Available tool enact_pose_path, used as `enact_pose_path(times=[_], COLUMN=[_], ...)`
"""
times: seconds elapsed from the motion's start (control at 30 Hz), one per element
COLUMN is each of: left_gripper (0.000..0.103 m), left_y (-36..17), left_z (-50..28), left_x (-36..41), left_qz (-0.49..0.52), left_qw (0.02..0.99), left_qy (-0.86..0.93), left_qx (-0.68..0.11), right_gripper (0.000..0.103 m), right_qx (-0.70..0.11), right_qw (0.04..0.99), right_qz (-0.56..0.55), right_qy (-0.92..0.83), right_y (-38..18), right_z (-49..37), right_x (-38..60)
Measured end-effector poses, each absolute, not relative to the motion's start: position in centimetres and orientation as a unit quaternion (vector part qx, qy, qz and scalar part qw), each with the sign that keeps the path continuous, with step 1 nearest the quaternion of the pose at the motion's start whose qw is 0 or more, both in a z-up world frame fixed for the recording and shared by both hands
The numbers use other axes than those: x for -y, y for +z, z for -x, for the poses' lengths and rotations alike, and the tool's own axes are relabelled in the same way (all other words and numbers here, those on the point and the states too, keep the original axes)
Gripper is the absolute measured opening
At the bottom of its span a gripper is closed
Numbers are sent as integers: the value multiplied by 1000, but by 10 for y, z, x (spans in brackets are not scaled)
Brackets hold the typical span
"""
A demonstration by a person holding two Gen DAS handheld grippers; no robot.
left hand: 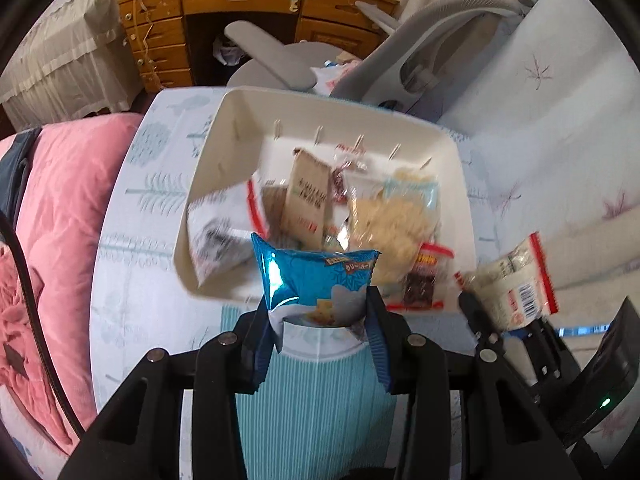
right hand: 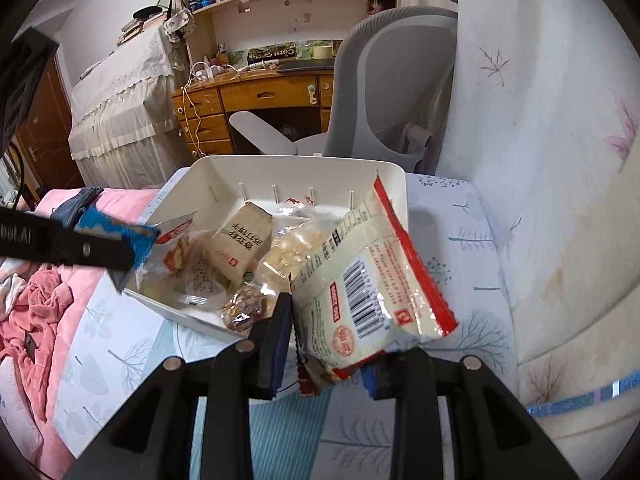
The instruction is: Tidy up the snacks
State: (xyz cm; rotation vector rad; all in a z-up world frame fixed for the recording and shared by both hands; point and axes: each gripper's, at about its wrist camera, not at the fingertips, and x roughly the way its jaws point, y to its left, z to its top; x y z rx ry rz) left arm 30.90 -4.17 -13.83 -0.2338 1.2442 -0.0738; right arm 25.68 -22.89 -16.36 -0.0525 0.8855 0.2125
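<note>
My left gripper (left hand: 320, 320) is shut on a shiny blue snack packet (left hand: 316, 280), which hangs just in front of the near rim of a white bin (left hand: 208, 168). Inside the bin lie several snacks: a tan box (left hand: 306, 196), a clear bag of pale pieces (left hand: 388, 224) and a red-edged packet (left hand: 424, 284). My right gripper (right hand: 332, 344) is shut on a white packet with red edges and a barcode (right hand: 360, 292), held up at the bin's (right hand: 304, 168) near right corner. That packet (left hand: 512, 284) also shows at the right of the left wrist view.
The bin sits on a bed sheet printed with trees (left hand: 132, 264). A pink quilt (left hand: 60, 216) lies to the left. Behind the bin stand a grey office chair (right hand: 384, 92) and a wooden desk (right hand: 248, 100). A white floral cover (right hand: 540, 160) rises on the right.
</note>
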Motion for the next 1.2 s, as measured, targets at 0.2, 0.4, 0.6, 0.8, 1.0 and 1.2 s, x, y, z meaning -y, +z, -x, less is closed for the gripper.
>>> enact_pose_path(times=[0.2, 0.4, 0.6, 0.8, 1.0, 1.2], left_gripper=[56, 72, 77, 81, 81, 81], left_y=[-127, -126, -125, -132, -135, -115], left_z=[-330, -325, -294, -238, -172, -120], left_x=[47, 42, 26, 4, -13, -22], left_qz=[102, 98, 108, 114, 69, 23], left_qw=[827, 829, 829, 822, 829, 836], left_qy=[-27, -31, -43, -54, -47, -71], left_qx=[-553, -549, -548, -555, -553, -543], right_gripper=[35, 58, 68, 79, 81, 81], right_qx=[-445, -444, -452, -470, -506, -558], right_qw=[887, 889, 890, 882, 858, 822], right_qz=[29, 24, 3, -34, -88, -116], right_qy=[117, 109, 65, 11, -16, -5], right_y=[-173, -168, -159, -159, -176, -181], right_z=[-266, -261, -243, -210, -156, -105], right_x=[229, 230, 230, 225, 208, 196])
